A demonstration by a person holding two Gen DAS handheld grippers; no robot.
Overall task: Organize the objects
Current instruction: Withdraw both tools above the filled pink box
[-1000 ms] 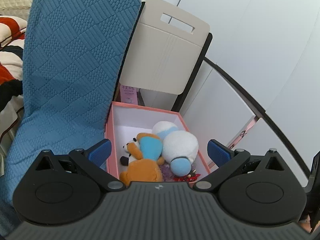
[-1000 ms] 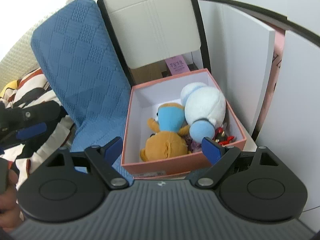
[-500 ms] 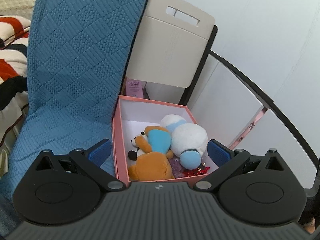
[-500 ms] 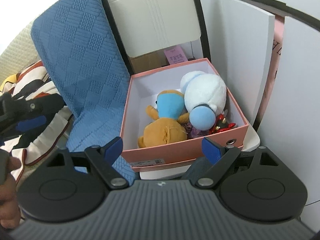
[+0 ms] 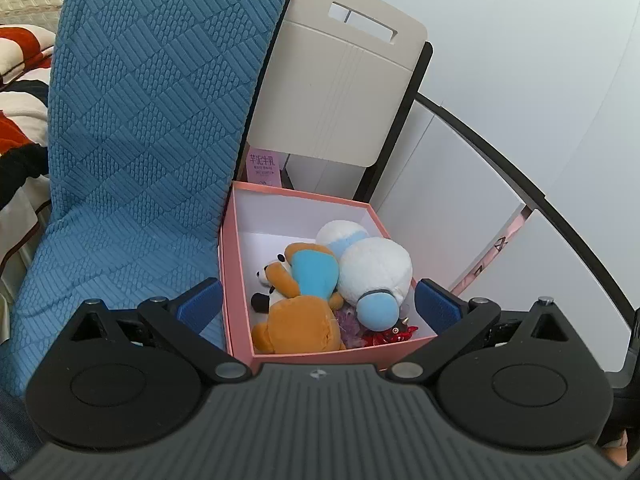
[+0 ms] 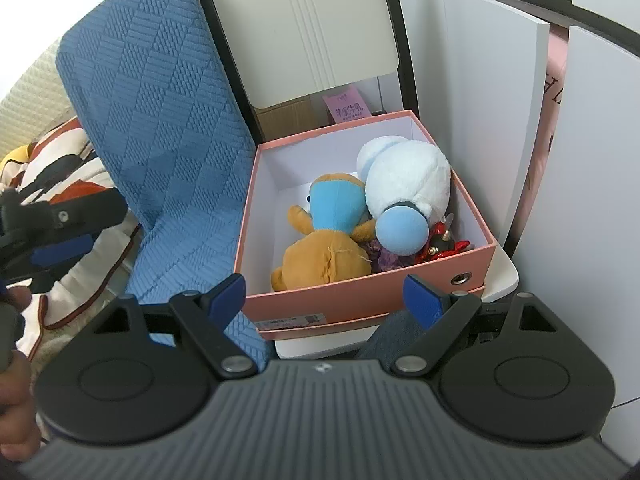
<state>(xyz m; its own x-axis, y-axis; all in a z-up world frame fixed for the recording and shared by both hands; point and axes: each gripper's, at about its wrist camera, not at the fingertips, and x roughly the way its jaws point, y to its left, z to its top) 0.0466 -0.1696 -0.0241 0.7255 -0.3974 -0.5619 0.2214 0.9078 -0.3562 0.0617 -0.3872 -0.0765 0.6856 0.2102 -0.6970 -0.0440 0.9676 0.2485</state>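
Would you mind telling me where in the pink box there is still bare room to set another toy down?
The pink box has bare white floor in its far-left corner, bordered by the back wall, the left wall and the orange plush. The right and near side is crowded: the white plush, the orange plush and a small red ornament fill it.

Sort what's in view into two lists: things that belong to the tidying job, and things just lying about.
Part of the job:
- pink box
- brown plush
- white plush
- small red trinket
- left hand-held gripper, open
- right hand-held gripper, open

Lying about:
- blue textured cover
- beige chair
- striped blanket
- pink label
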